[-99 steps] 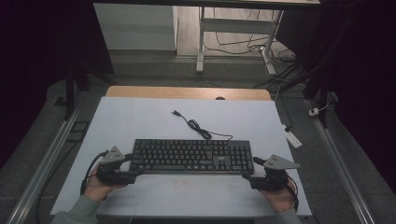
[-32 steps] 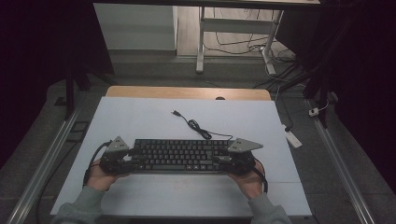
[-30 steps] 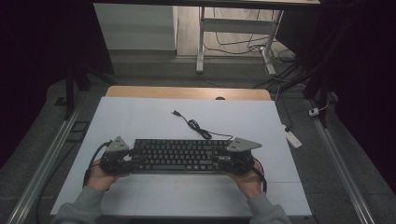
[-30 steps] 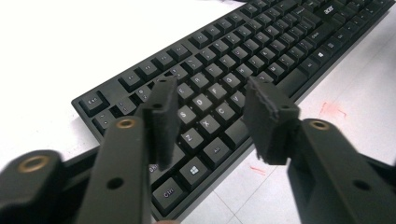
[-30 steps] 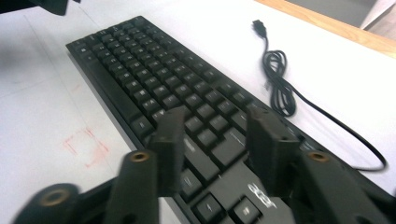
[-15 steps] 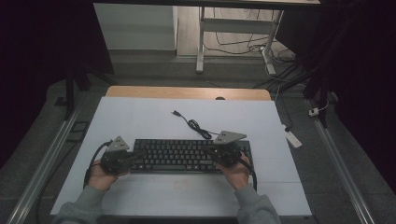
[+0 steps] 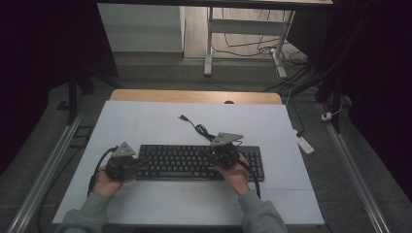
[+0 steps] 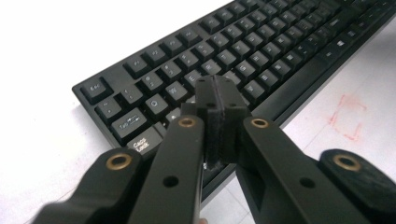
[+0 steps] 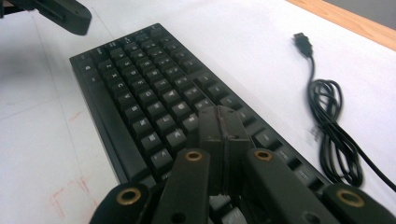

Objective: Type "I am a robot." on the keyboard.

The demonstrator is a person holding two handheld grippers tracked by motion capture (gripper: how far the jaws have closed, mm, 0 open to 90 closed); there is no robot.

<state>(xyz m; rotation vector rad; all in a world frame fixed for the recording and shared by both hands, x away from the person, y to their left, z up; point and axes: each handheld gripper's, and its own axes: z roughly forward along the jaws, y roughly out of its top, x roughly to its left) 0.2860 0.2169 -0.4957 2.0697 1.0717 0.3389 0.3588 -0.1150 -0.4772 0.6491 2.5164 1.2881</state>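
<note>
A black keyboard lies across the near half of the white table. Its black cable is coiled behind it, with the plug lying loose. My left gripper is shut with nothing between its jaws. Its tip is over the keys at the keyboard's left end, near Caps Lock. My right gripper is shut too and empty. It points left over the keys right of the keyboard's middle. The left gripper also shows far off in the right gripper view.
The white tabletop has a wooden far edge and faint red marks in front of the keyboard. A small white device lies just off the table's right side. Metal rails run along both sides.
My right gripper has moved left from the keyboard's right end to a spot right of its middle. The left gripper has stayed at the left end.
</note>
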